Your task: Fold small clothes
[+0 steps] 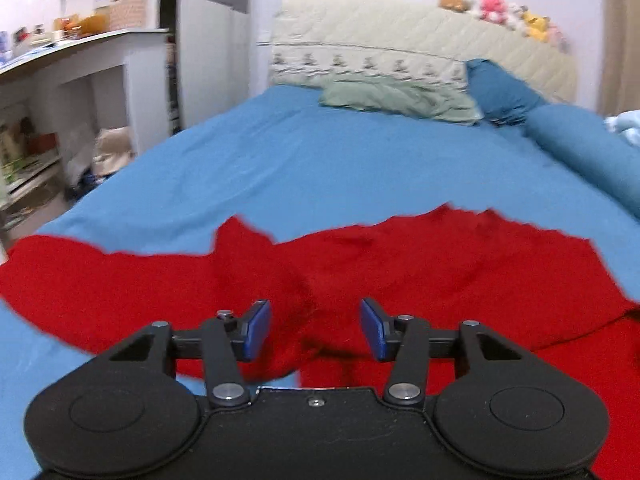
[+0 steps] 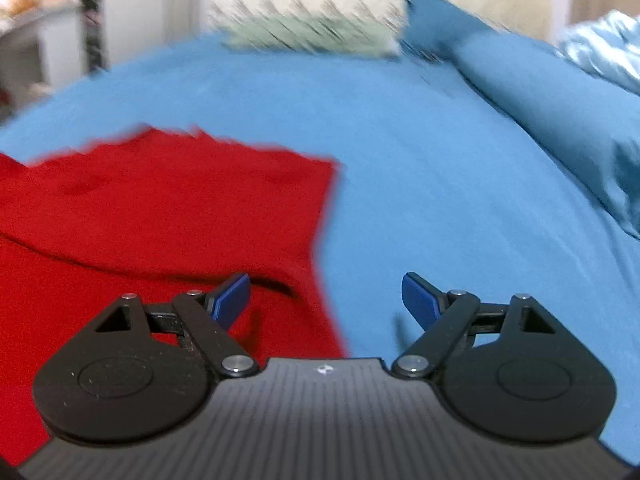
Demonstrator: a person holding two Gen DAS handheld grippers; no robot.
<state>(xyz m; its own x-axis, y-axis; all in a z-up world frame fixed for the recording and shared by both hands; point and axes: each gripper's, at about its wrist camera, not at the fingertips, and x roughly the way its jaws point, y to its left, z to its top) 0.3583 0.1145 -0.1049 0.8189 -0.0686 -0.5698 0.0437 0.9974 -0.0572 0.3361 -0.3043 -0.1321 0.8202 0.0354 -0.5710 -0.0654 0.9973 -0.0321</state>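
A red garment lies spread on the blue bed sheet, with a fold ridge running across it. My left gripper hovers over its near part, open, its blue pads apart with only red cloth below them and nothing pinched. In the right wrist view the same red garment fills the left half. My right gripper stands open wide over the garment's right edge, left pad above red cloth, right pad above the bare sheet. This view is motion-blurred.
Pillows and a cream headboard with plush toys are at the far end. A blue bolster and a pale blue blanket lie on the right. White shelves stand left of the bed.
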